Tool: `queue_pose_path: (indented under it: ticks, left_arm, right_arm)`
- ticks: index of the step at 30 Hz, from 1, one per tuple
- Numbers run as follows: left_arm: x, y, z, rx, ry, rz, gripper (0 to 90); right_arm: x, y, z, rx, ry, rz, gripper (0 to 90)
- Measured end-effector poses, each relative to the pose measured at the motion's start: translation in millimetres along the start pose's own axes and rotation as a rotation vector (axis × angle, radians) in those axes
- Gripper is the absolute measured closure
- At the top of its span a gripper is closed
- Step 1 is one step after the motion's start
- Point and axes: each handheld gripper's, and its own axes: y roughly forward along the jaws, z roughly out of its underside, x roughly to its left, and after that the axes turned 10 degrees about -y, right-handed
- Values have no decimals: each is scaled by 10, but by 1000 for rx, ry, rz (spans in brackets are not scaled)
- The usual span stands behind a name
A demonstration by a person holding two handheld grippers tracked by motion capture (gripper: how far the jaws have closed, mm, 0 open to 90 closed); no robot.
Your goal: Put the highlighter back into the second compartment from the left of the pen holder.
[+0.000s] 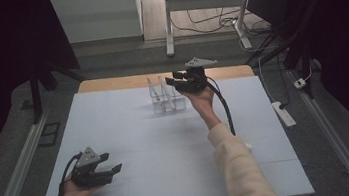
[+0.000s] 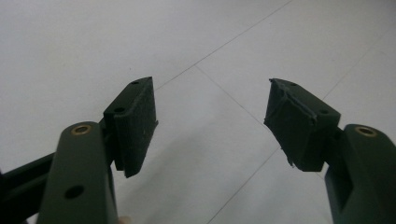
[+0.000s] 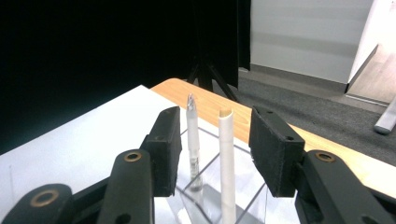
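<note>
High view first: nearest to me, my left gripper rests low on the pale table at the near left corner, cradled in the left hand, with its cable looping back toward the sleeve. Its own view shows the 2 jaws standing wide apart with nothing between the pads, just bare tabletop and its thin seam lines ahead of them. So that claw is released and idle.

Farther out, my right gripper is held up over the far middle of the table, carried by the right hand, the grey 3-cornered plate on top and the black cable trailing down along the cream sleeve. Its jaws are parted, released and pressing on nothing. Just ahead of them and a little below stands the clear holder, with 2 slim sticks upright in it.

From the right gripper view, both sticks rise in the gap between the pads without touching either one: the clear pen nearer the left pad, the white tube nearer the right pad. The 2 stand close side by side, apart from each other. Nothing sits between the claw and the holder.

Beyond the holder the wooden table edge shows, then grey floor, a black stand and a dark curtain behind it.
</note>
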Motion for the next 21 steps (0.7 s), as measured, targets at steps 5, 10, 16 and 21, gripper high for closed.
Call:
queue_pose_path:
  ticks: [5, 10, 16, 21]
  left_arm:
    - [8, 14, 0, 2, 1, 0, 336]
    - [8, 24, 1, 8, 3, -1, 336]
    - [1, 22, 1, 8, 4, -3, 336]
    - [-7, 20, 1, 8, 6, -5, 336]
  right_arm:
    - [9, -91, 54, 9, 1, -12, 537]
    - [35, -209, 129, 30, -14, -15, 537]
    - [85, -389, 195, 59, -33, -8, 535]
    - [147, -555, 258, 78, -56, -9, 535]
